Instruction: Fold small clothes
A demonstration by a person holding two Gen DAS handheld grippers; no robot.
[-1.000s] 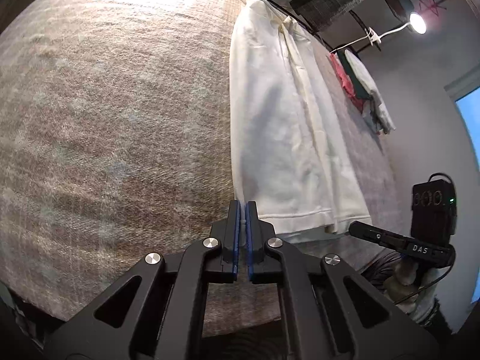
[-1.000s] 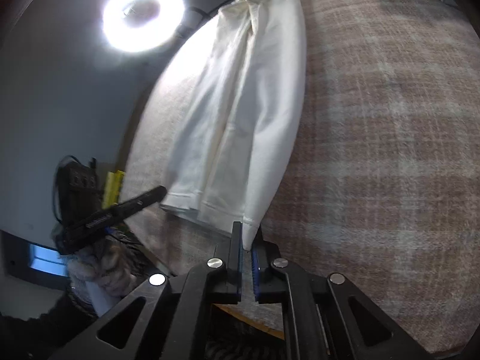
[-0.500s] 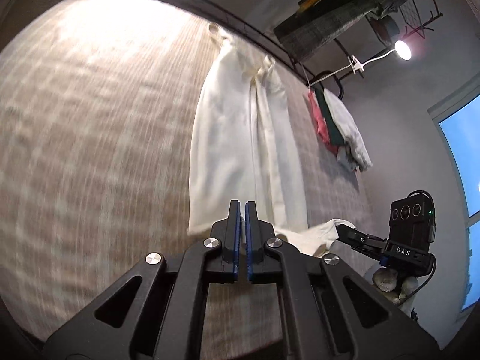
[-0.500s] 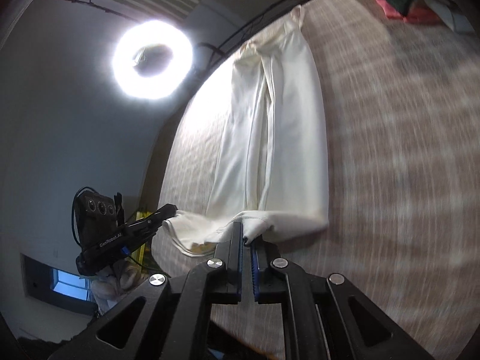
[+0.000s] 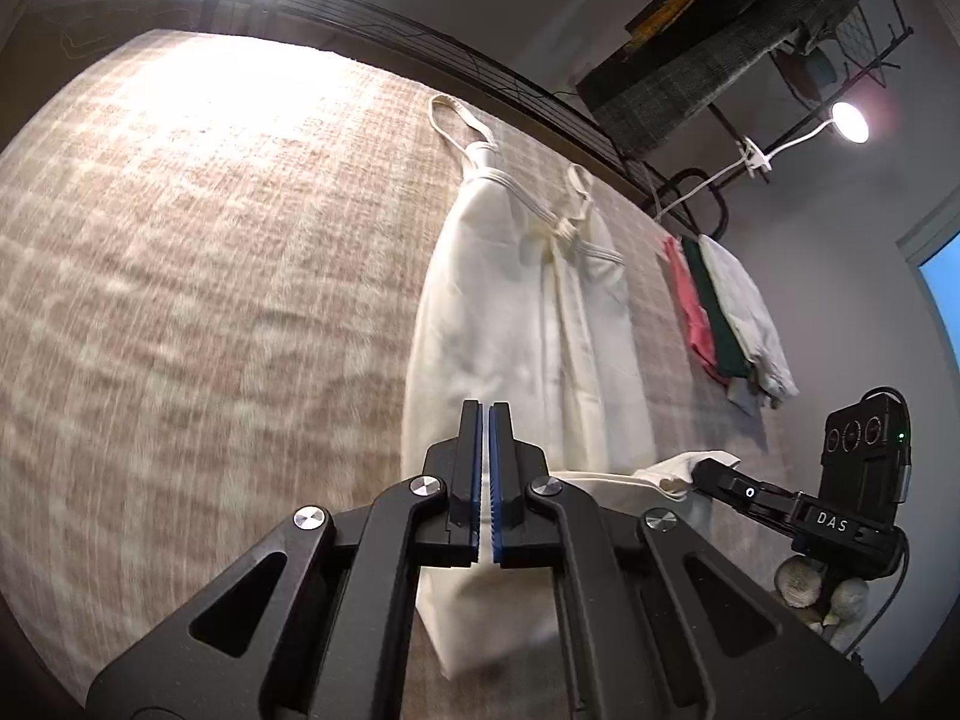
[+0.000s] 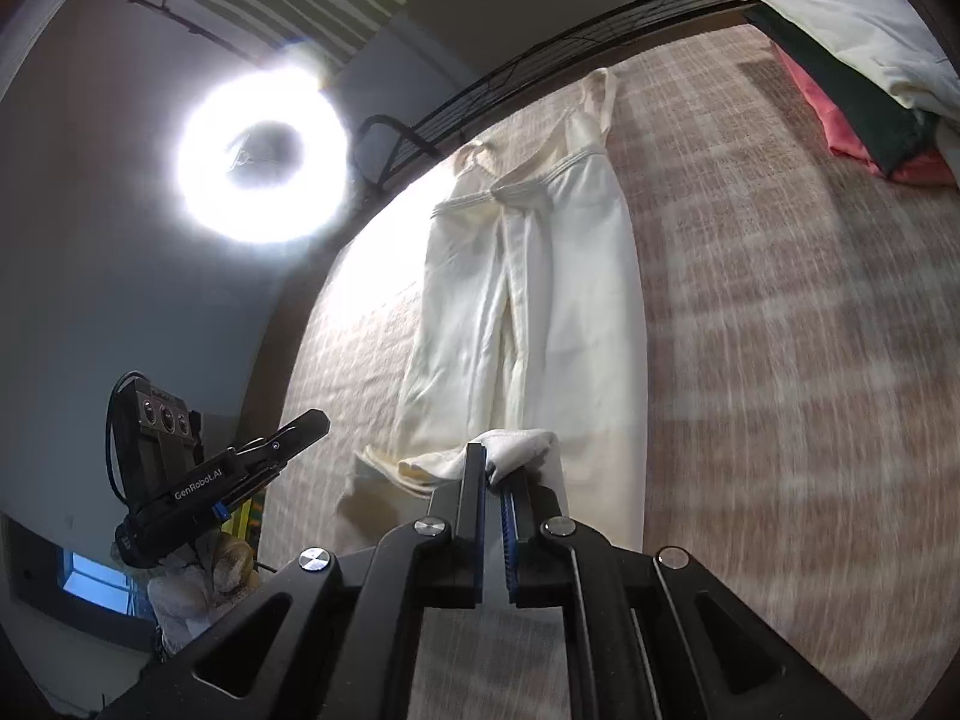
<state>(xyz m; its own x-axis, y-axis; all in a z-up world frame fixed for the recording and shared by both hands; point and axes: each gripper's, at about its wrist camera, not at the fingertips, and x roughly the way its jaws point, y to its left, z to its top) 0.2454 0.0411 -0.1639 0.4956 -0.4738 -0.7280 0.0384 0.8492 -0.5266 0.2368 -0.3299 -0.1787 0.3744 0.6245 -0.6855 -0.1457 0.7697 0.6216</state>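
Observation:
A long cream strappy garment (image 5: 510,324) lies lengthwise on the plaid blanket (image 5: 210,276), straps at the far end. Its near hem is lifted off the blanket. My left gripper (image 5: 486,414) is shut on the hem's left corner, cloth hanging below the jaws. My right gripper (image 6: 493,462) is shut on the hem's right corner (image 6: 516,447); it also shows in the left wrist view (image 5: 699,471) holding the cloth. The garment also shows in the right wrist view (image 6: 540,312). The left gripper shows in the right wrist view (image 6: 312,423).
A stack of folded clothes, pink, dark green and white (image 5: 726,318), lies at the blanket's far right, also in the right wrist view (image 6: 858,90). A ring light (image 6: 261,156) and a metal rail (image 5: 420,36) stand beyond the far edge. A lamp (image 5: 849,120) hangs at right.
Both grippers have risen and carried the hem up and toward the far end. The garment's near end has come off the blanket and started to fold over.

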